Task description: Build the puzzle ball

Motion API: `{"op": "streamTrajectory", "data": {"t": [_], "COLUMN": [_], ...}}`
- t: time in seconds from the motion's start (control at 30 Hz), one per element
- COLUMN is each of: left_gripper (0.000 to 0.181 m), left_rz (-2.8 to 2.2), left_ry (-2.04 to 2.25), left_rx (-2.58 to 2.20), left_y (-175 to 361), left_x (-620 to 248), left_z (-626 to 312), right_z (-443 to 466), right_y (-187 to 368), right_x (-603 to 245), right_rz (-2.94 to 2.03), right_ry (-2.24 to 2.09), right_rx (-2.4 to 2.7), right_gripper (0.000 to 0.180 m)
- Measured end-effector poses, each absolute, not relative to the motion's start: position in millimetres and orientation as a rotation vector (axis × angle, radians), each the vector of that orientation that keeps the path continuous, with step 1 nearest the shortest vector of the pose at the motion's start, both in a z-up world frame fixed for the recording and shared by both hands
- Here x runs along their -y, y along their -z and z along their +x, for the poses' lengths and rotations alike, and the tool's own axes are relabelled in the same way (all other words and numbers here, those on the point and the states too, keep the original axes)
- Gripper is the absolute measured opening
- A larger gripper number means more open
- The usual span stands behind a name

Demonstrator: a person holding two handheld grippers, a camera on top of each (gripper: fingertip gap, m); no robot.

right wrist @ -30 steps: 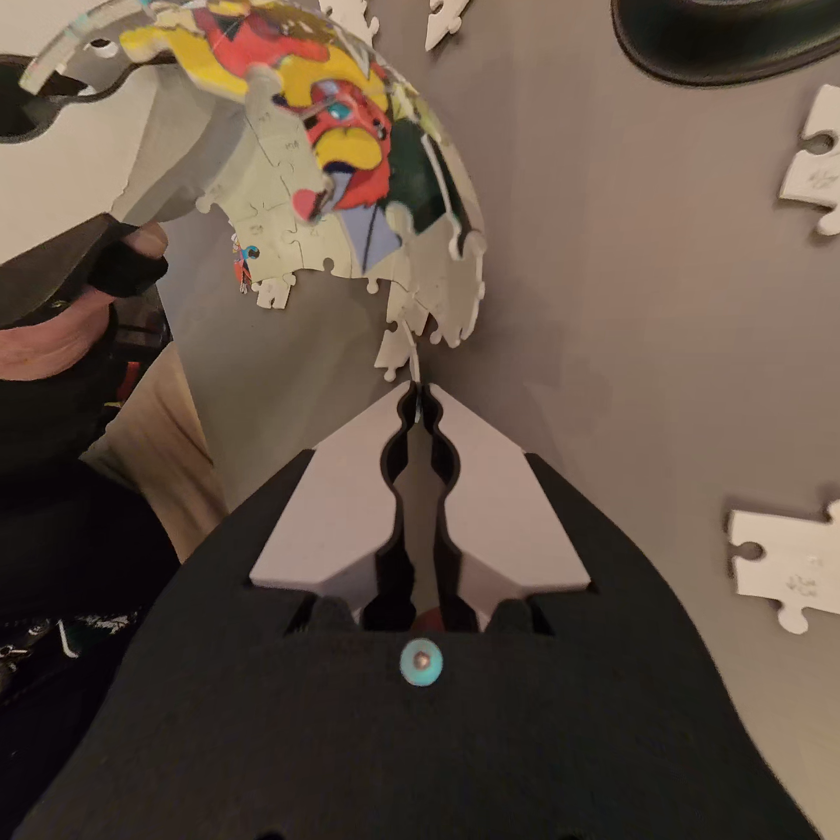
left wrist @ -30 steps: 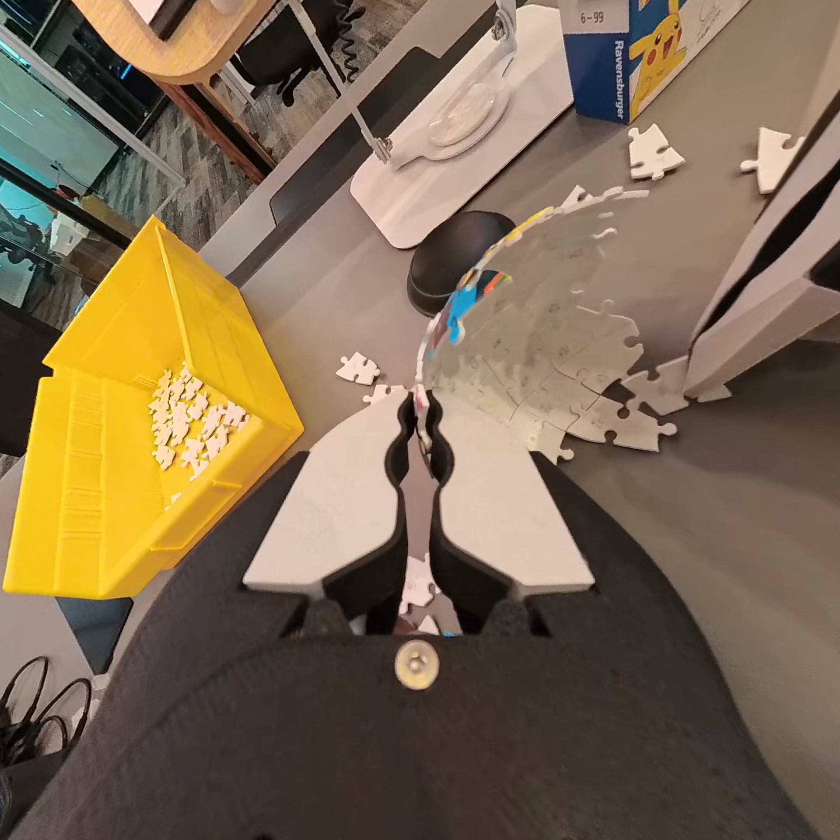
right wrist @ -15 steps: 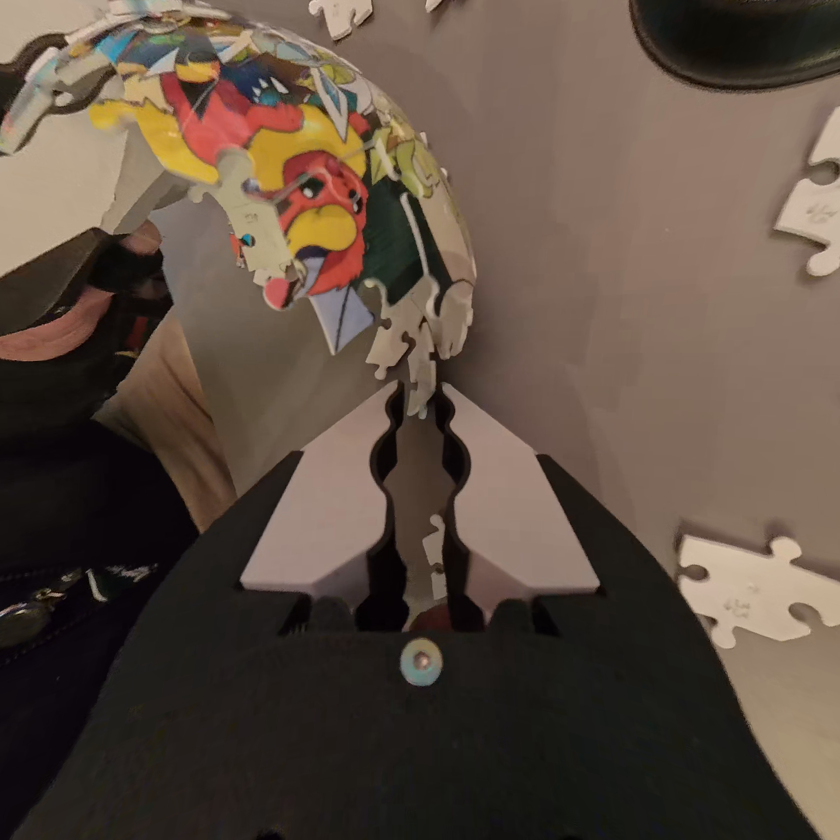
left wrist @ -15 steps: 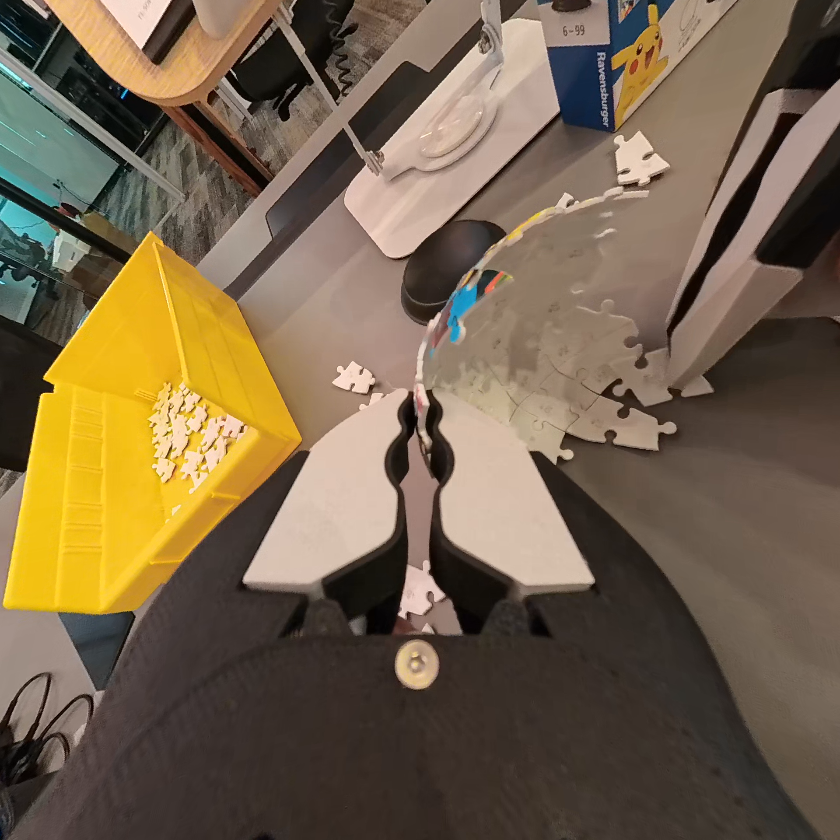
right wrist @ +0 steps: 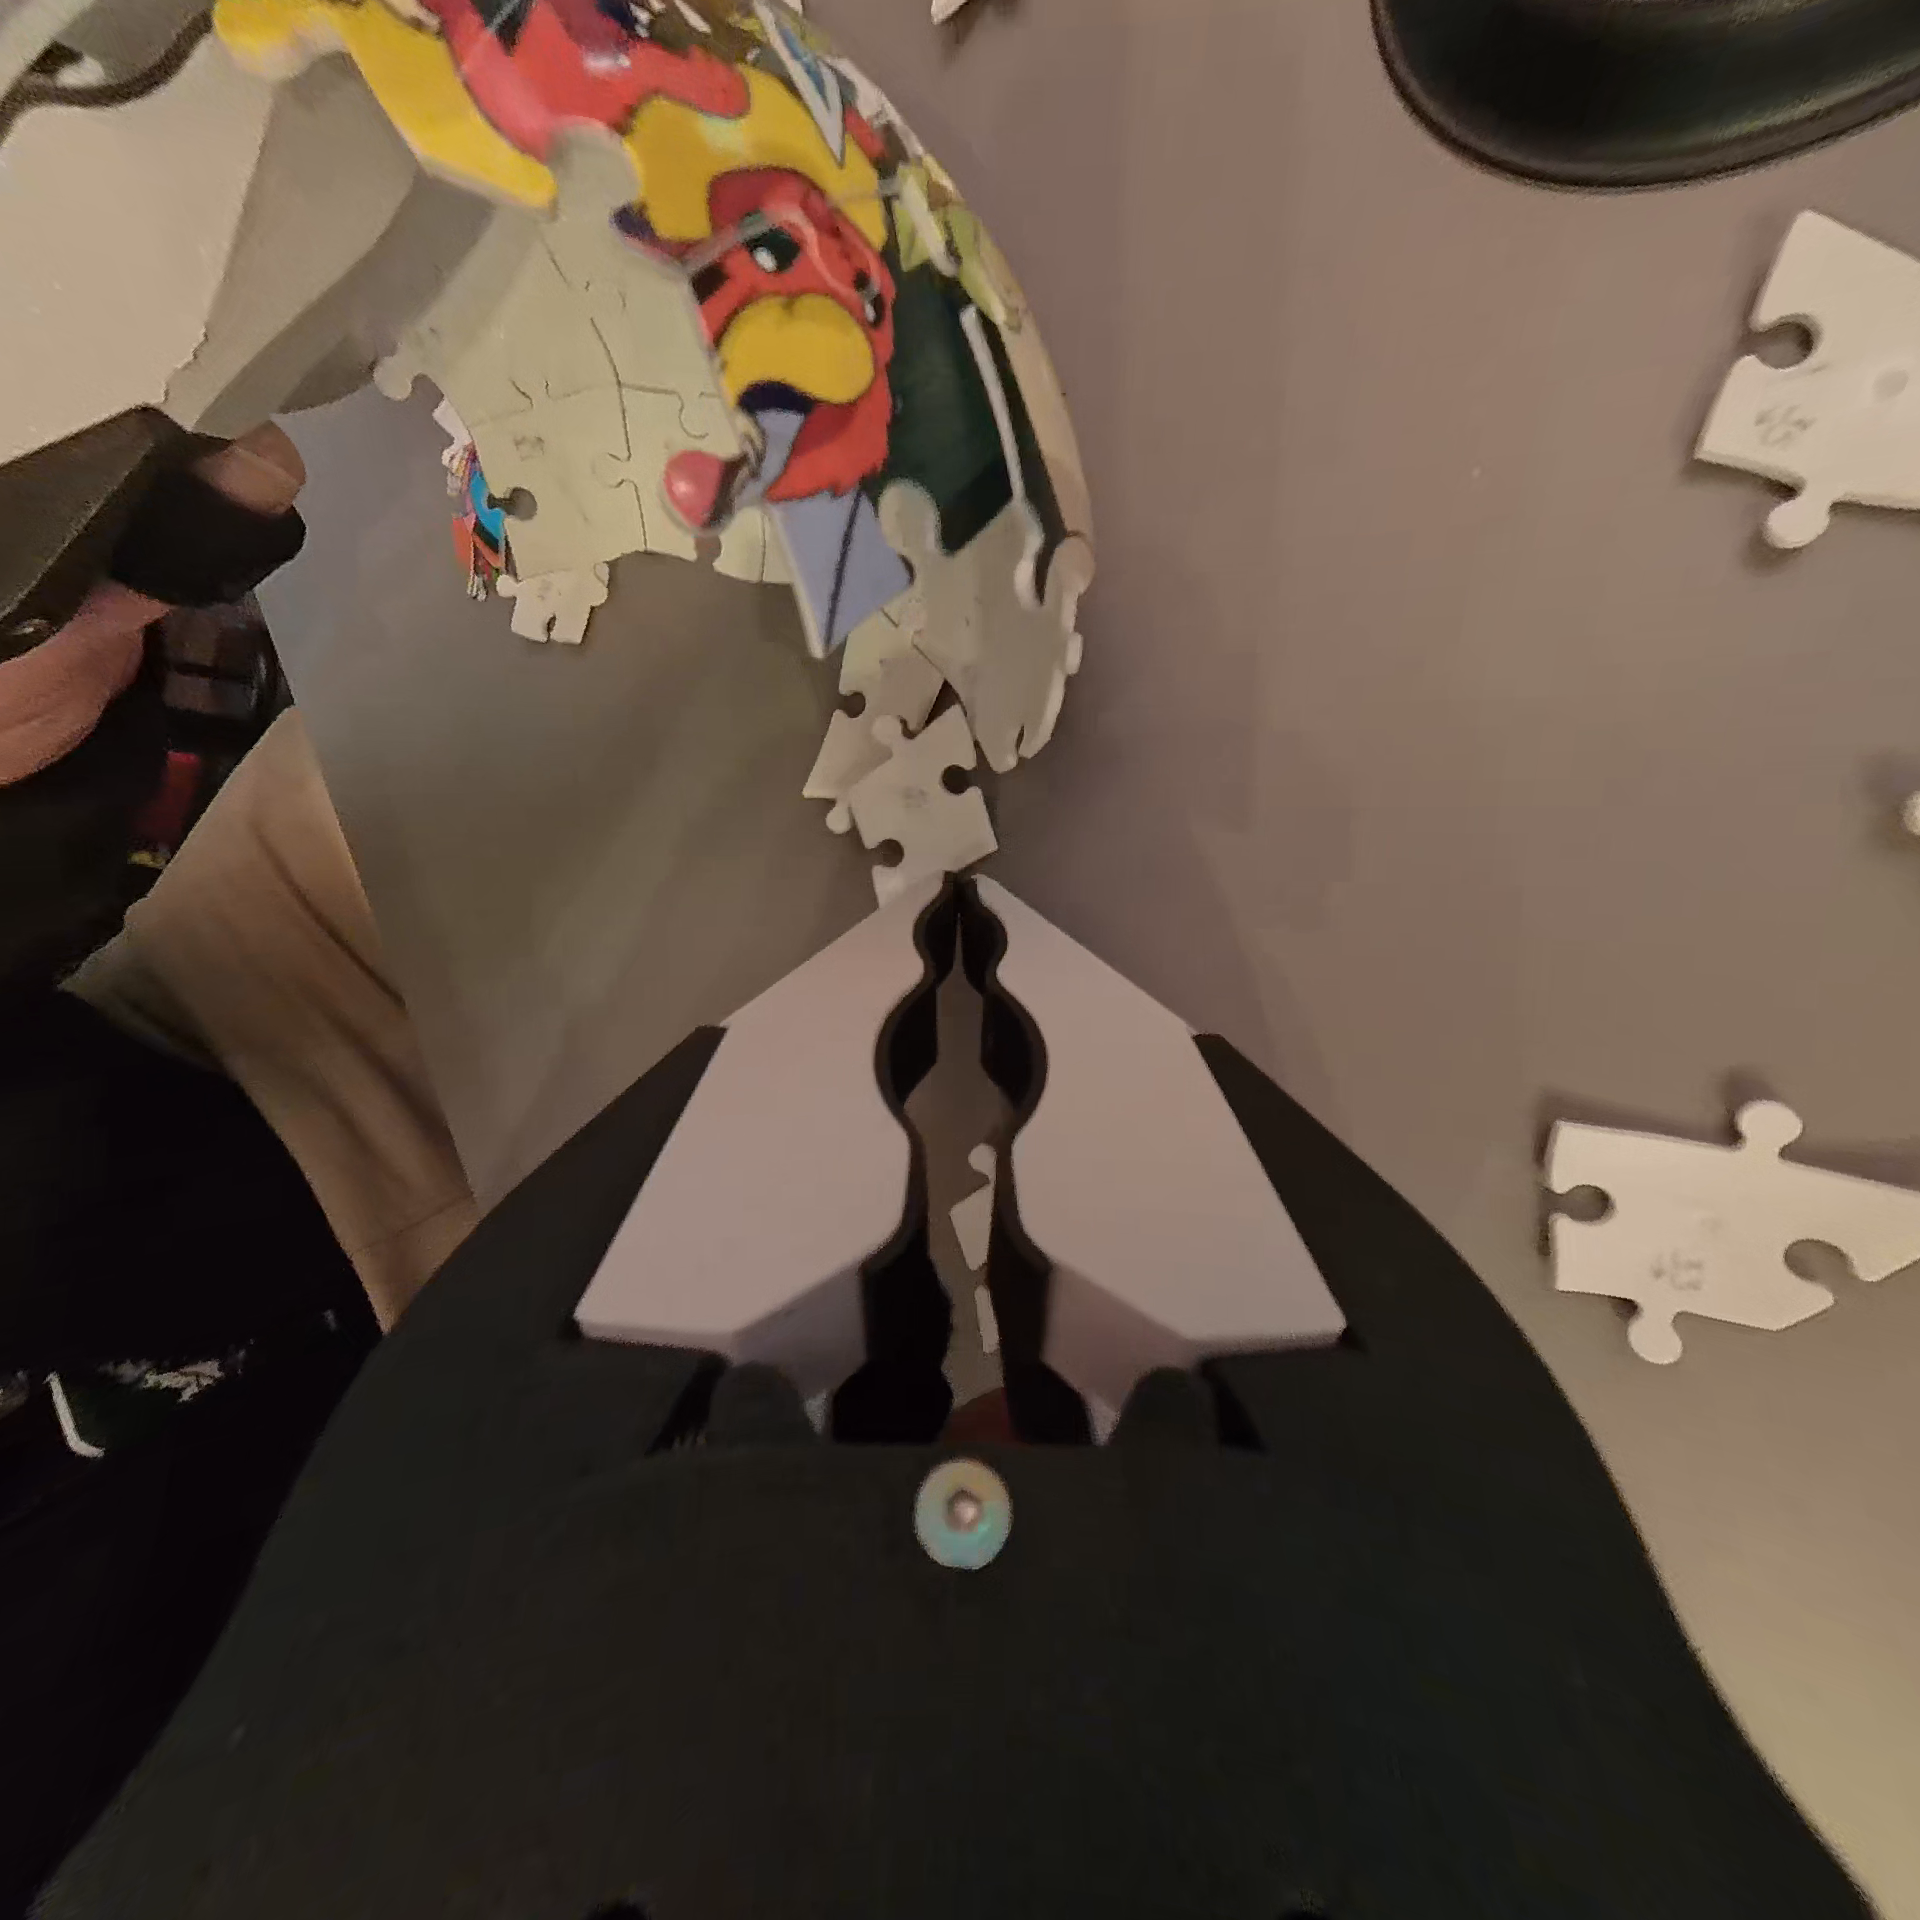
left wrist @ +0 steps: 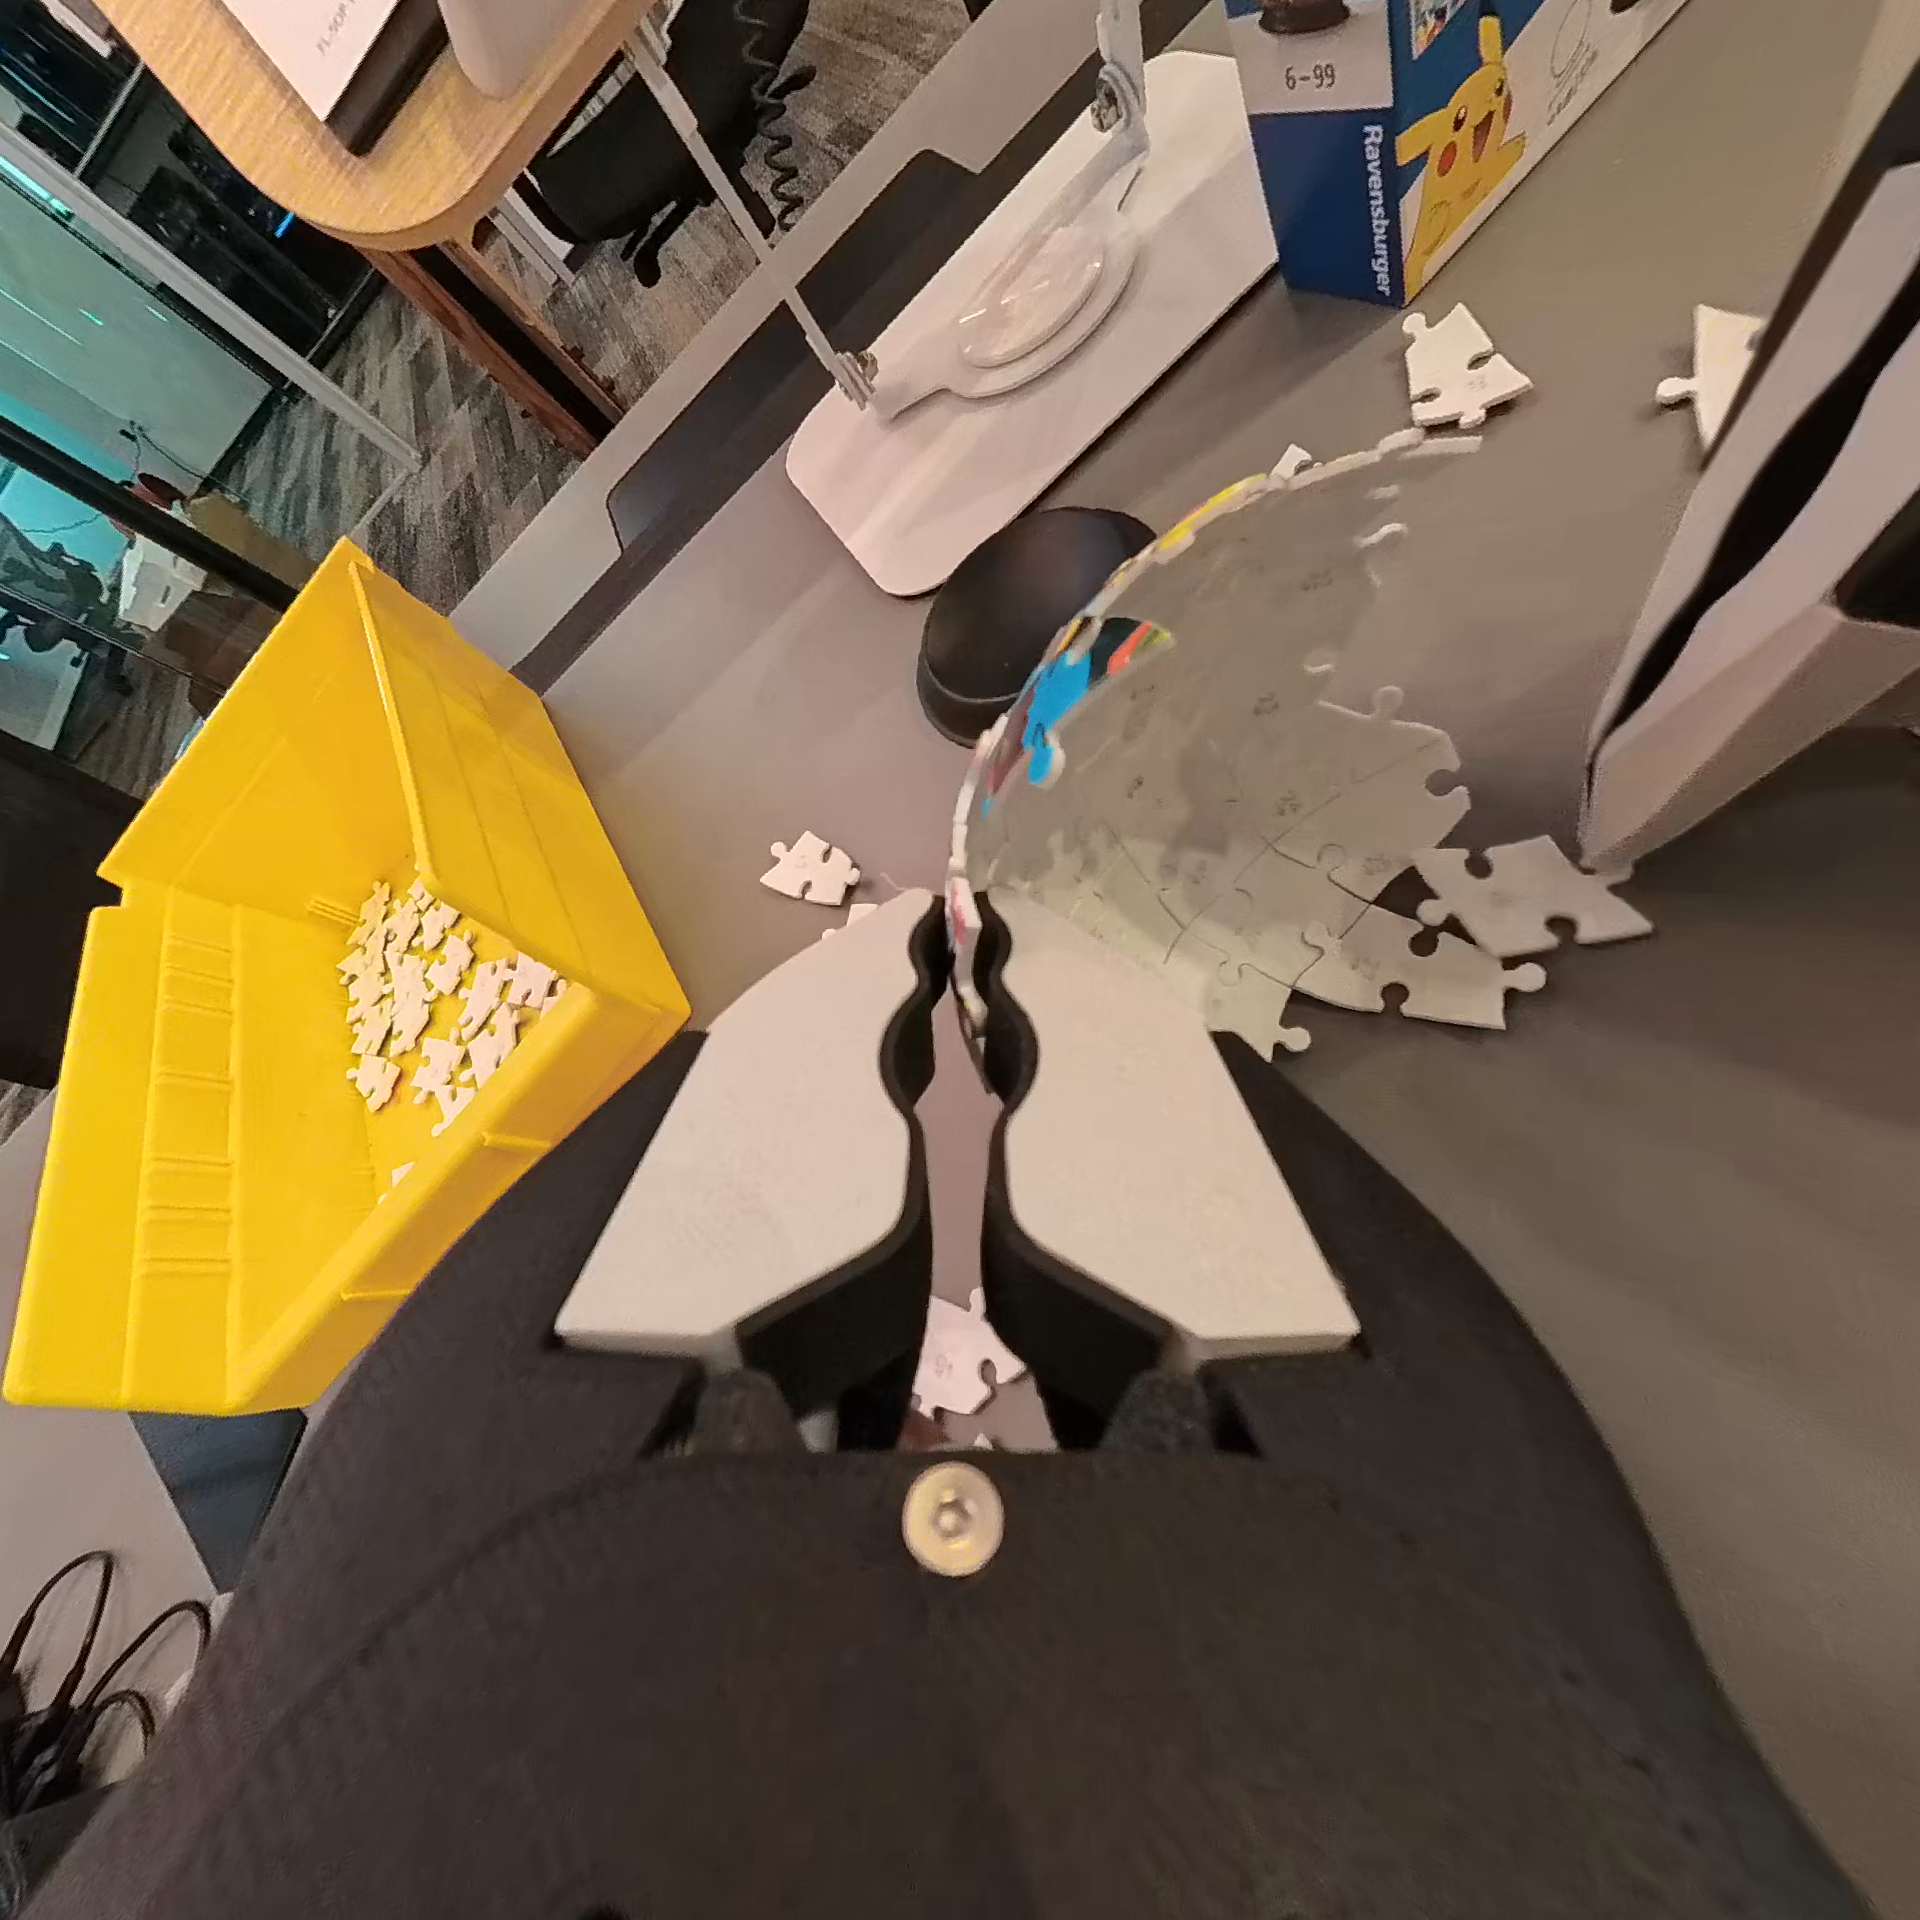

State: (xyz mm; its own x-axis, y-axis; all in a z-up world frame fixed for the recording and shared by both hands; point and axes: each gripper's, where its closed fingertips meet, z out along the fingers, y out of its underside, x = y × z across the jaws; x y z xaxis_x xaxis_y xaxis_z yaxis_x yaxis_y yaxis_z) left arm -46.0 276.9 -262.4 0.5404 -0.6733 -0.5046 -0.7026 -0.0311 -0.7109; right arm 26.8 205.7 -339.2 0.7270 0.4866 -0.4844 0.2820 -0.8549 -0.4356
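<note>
My left tongs [left wrist: 966, 935] pinch the puzzle shell's [left wrist: 1226, 790] rim; my right tongs [right wrist: 961, 894], closed, grip a loose piece [right wrist: 920, 805] at the shell's lower edge.

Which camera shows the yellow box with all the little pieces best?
The left wrist view: the yellow box sits whole on the left there, white pieces piled inside. The right wrist view doesn't show it.

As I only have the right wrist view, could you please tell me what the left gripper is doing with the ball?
Observer: The left gripper is shut on the ball's rim.
Operator: Are spare pieces nearby?
Observer: Many lie in a yellow bin to its left.
Operator: Does my gripper show there?
Observer: Yes, the right gripper appears at the right, its piece against the ball's lower edge.
</note>
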Motion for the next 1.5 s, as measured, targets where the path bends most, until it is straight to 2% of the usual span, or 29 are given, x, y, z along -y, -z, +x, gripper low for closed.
{"op": "streamTrajectory", "data": {"t": [0.4, 0.67, 1.1, 1.4, 1.5], "left_gripper": [0.004, 0.004, 0.004, 0.004, 0.004], "left_rz": [-1.729, -1.726, -1.713, -1.703, -1.701], "left_ry": [-0.036, -0.035, -0.035, -0.034, -0.035], "left_rx": [-1.168, -1.17, -1.183, -1.197, -1.199], "left_y": [263.0, 263.0, 262.5, 262.3, 262.2], "left_x": [-276.6, -276.6, -274.6, -273.5, -273.4], "left_z": [-47.1, -47.2, -45.2, -44.9, -44.7], "right_z": [25.4, 28.1, 25.2, 25.0, 24.7], "right_y": [337.0, 339.0, 340.7, 339.6, 334.8], "right_x": [-211.0, -194.1, -198.0, -202.3, -200.0], "right_rz": [-2.494, -2.426, -2.351, -2.236, -2.231], "right_ry": [-0.602, -0.378, -0.27, -0.165, -0.18], "right_rx": [0.799, 1.003, 1.117, 1.348, 1.342], "right_gripper": [0.0, 0.019, 0.014, 0.014, 0.019]}}
